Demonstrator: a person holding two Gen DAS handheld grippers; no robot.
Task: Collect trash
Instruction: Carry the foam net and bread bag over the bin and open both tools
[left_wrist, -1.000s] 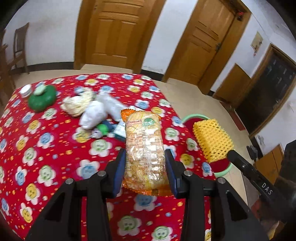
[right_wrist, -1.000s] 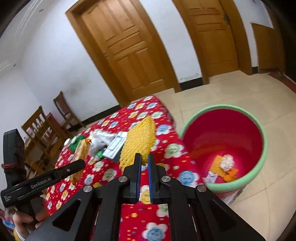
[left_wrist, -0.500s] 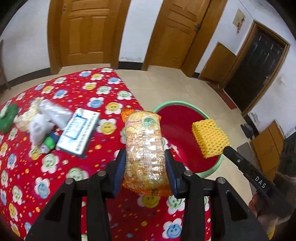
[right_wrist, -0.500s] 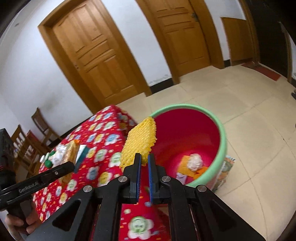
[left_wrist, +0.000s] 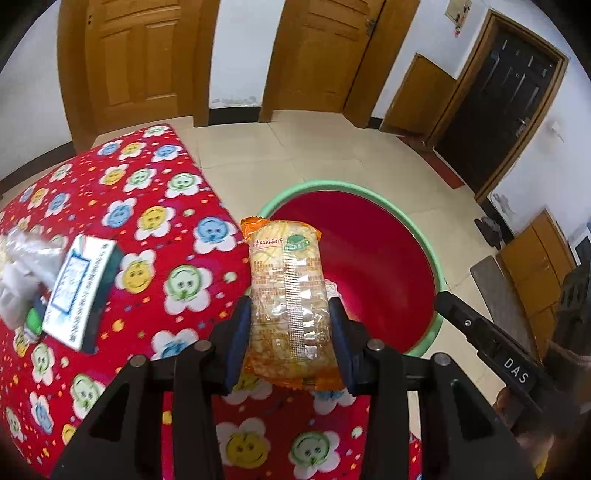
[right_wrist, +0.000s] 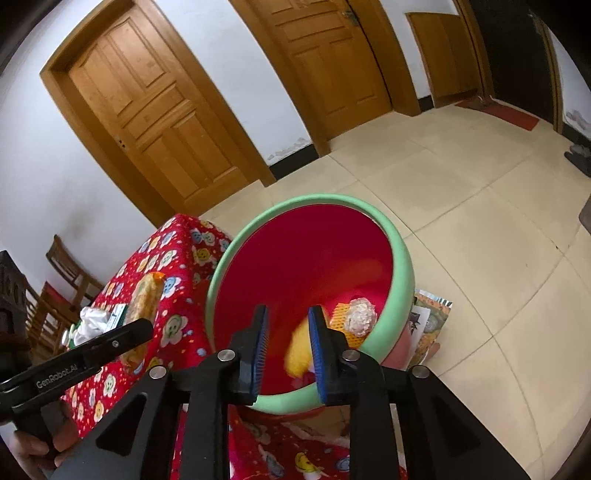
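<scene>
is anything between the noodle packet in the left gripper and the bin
Nothing visible. The noodle packet, clamped in the left hand-held gripper, hangs at the table edge, and the red bin beside it stands open-topped.

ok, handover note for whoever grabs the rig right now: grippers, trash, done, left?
Left gripper: shut on the snack packet, held at the table edge near the red bin.
Right gripper: over the bin, jaws have just been opening; nothing pinched. The yellow foam net is a blur inside the bin below them.
Done: foam net released; older scraps on the bin floor.
Left: drop the packet in, then clear the white box and crumpled plastic from the table.
</scene>
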